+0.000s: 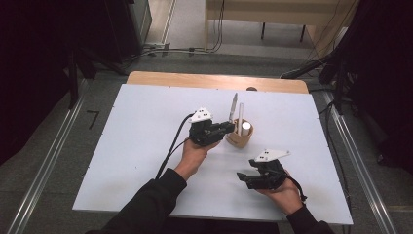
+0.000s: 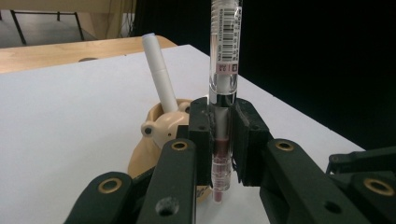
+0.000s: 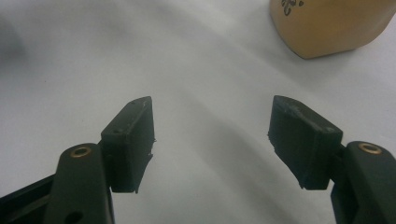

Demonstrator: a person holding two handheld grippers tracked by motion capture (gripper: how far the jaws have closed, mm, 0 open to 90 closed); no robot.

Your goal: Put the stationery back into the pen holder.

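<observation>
A clear-barrelled pen (image 2: 224,70) is clamped upright between the pads of the left gripper (image 2: 223,140), gripped low on its barrel so that most of its length rises above the jaws and the tip pokes out just beneath them. A barcode label is seen on the upper barrel, and a reddish section shows inside the barrel where the pads press on it. In the high view the same pen (image 1: 234,107) is seen standing up from the front of the left gripper (image 1: 229,127), which is held in the person's left hand (image 1: 194,156).

Just beyond and to the left of the left gripper's jaws, a tan pen holder (image 2: 161,135) is set on the white table (image 2: 70,140); a white marker (image 2: 160,74) leans out of it. In the high view the holder (image 1: 239,138) is found touching or just beside the gripper's tip; which of the two cannot be told.

The right gripper (image 3: 212,133) is held with its jaws wide apart and nothing between them, bare table surface being seen through the gap. The tan holder (image 3: 327,25) is seen ahead of it and to the right, well apart from the pads. In the high view the right gripper (image 1: 246,176) is held in the right hand (image 1: 282,192), near the table's front edge
</observation>
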